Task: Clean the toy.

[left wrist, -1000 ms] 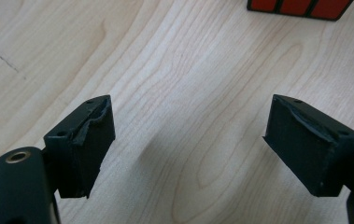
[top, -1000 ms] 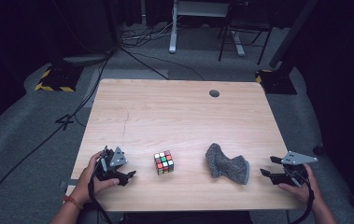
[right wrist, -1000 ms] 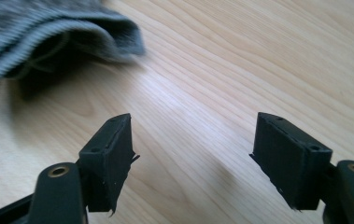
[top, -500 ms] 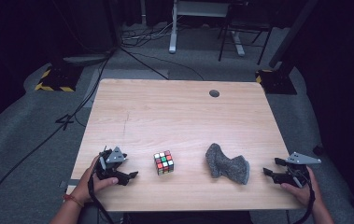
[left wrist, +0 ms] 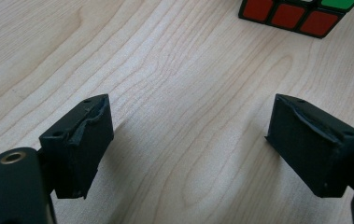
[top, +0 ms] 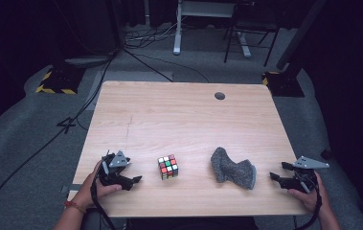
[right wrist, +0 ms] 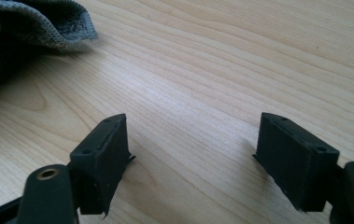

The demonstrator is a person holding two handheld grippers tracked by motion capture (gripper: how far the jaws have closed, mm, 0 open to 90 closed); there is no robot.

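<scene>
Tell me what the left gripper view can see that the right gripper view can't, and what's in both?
The left gripper view has the puzzle cube at its top edge, showing red squares and a bit of green, ahead of the open left gripper. The right gripper view has a corner of the grey cloth at its top left, ahead of the open right gripper. Both share the light wooden table, bare between two black jaws that stand apart and hold nothing.

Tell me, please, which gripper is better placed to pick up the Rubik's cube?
Left. The left gripper sits open just beside the Rubik's cube; the grey cloth lies between it and the right gripper.
</scene>
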